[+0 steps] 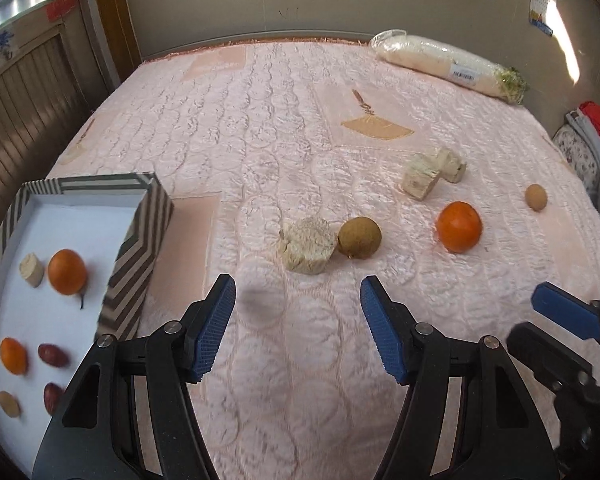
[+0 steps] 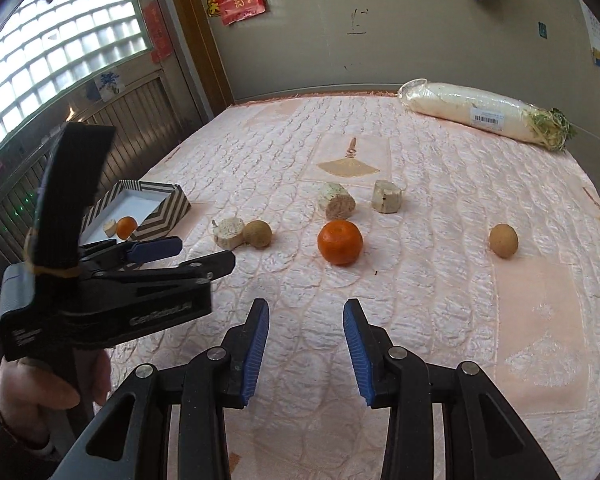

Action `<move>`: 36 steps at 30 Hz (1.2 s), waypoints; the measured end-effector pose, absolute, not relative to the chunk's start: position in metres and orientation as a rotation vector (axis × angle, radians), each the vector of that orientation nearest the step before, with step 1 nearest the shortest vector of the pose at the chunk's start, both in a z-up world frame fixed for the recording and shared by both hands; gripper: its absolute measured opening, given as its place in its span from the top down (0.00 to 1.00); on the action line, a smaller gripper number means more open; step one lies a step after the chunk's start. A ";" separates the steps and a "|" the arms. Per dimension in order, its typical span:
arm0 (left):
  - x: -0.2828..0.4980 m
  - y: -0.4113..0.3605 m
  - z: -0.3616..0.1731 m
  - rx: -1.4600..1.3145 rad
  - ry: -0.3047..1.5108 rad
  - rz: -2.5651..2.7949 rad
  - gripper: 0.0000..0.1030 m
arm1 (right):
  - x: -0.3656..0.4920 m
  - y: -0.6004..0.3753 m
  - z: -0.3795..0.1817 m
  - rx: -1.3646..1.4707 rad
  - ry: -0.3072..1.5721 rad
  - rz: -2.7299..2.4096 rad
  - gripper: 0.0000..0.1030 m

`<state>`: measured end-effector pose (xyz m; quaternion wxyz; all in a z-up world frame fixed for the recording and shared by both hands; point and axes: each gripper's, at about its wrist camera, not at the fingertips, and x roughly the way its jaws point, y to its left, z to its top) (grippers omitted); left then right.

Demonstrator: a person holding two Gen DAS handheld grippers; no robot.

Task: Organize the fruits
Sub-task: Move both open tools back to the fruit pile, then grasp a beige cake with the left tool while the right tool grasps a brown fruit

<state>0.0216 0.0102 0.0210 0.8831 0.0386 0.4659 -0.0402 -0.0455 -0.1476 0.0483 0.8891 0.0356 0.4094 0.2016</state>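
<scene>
Left wrist view: box [image 1: 140, 236] already holds several fruits; orange [image 1: 459, 226], kiwi [image 1: 359, 237], small brown fruit [image 1: 535, 197] left. Left gripper [image 1: 298, 330] and right gripper [image 2: 306, 350] both spread wide, empty.

The bedspread [image 1: 300, 128] is shiny quilted pink satin-looking cloth. The box [image 1: 140, 240] looks like matt striped cardboard, smooth white inside. The mandarin [image 2: 340, 242] has glossy, pitted peel, and the cut root chunks [image 2: 336, 200] look dry and rough. Gripper fingers [image 2: 256, 352] have ribbed blue pads on matt black plastic, with metal rivets. The radish [image 2: 484, 116] is in clear crinkly plastic wrap.
</scene>
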 end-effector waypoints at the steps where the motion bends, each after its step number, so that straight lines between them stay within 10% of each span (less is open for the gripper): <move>1: 0.026 0.009 0.019 0.087 0.971 -0.080 0.36 | -0.044 -0.148 0.048 0.073 0.851 0.420 0.64; 7: 0.040 0.017 0.016 0.032 0.949 -0.088 0.38 | -0.031 -0.143 0.042 0.061 0.868 0.444 0.64; 12: 0.039 0.018 0.017 0.027 0.934 -0.109 0.70 | -0.022 -0.132 0.039 0.040 0.876 0.460 0.64; 36: -0.016 0.056 0.038 -0.018 0.884 -0.040 0.69 | 0.043 -0.055 0.021 -0.080 0.885 0.537 0.76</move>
